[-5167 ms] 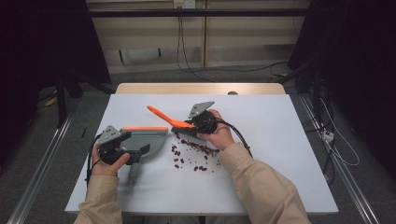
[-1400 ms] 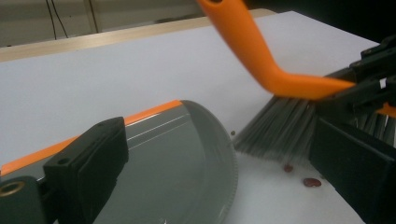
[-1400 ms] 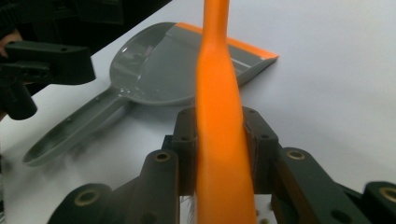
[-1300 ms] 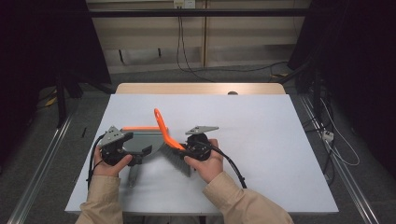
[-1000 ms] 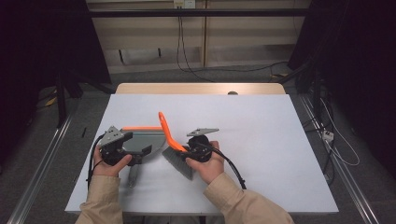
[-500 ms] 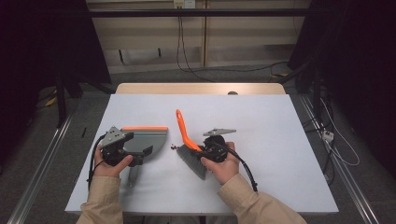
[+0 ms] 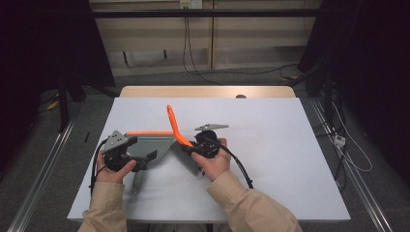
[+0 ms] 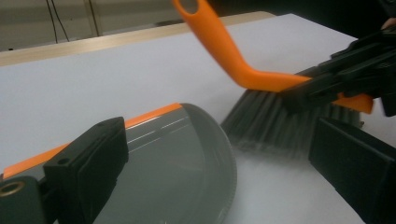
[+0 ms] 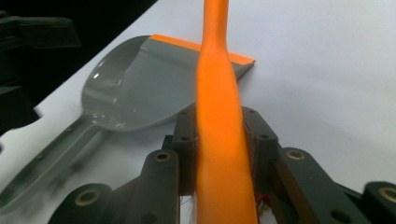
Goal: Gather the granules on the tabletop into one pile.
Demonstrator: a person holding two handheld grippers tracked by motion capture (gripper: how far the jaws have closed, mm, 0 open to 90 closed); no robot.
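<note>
Holding the grey dustpan (image 7: 150, 145) down on the left of the white bench (image 7: 270, 145), your left gripper (image 7: 126, 155) sits at the pan's near end. In the left gripper view, one jaw lies over the pan and the other stands well off to the side, so those jaws are apart. The pan's orange lip (image 7: 150, 133) runs along its far edge, the scoop's open mouth facing right. Just right of it, the brush (image 7: 178, 130) is off the pan. Its grey bristles (image 8: 268, 123) are down by the bench beside the pan's rounded edge. Its orange handle tilts up and away. Your right gripper (image 7: 199, 147) has its jaws clamped on the brush's orange back, one pad each side, in the right gripper view.
</note>
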